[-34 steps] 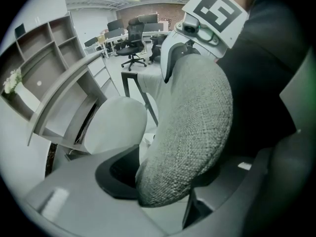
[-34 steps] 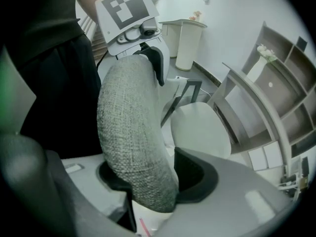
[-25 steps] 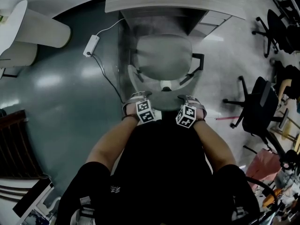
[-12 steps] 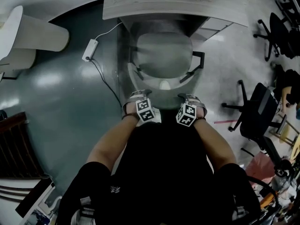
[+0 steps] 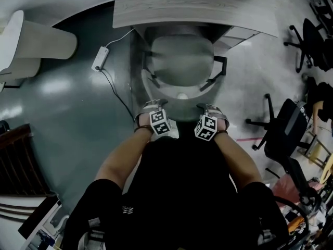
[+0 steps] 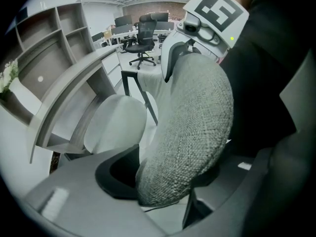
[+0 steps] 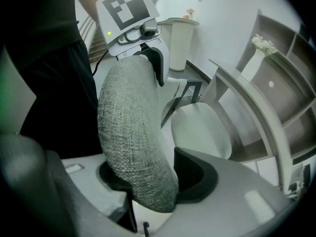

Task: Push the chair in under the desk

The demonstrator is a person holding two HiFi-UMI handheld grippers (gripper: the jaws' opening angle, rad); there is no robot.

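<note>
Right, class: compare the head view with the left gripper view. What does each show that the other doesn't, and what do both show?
Only the head view: the white power strip and its cable on the floor. Only the left gripper view: the open shelving beyond the desk, the backrest fabric's weave, and the left gripper with its jaws closed on that backrest. Both: the grey chair facing the desk.

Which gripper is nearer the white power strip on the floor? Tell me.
Left. The left gripper clamps the chair backrest on the power strip's side; the right gripper clamps its far end.
</note>
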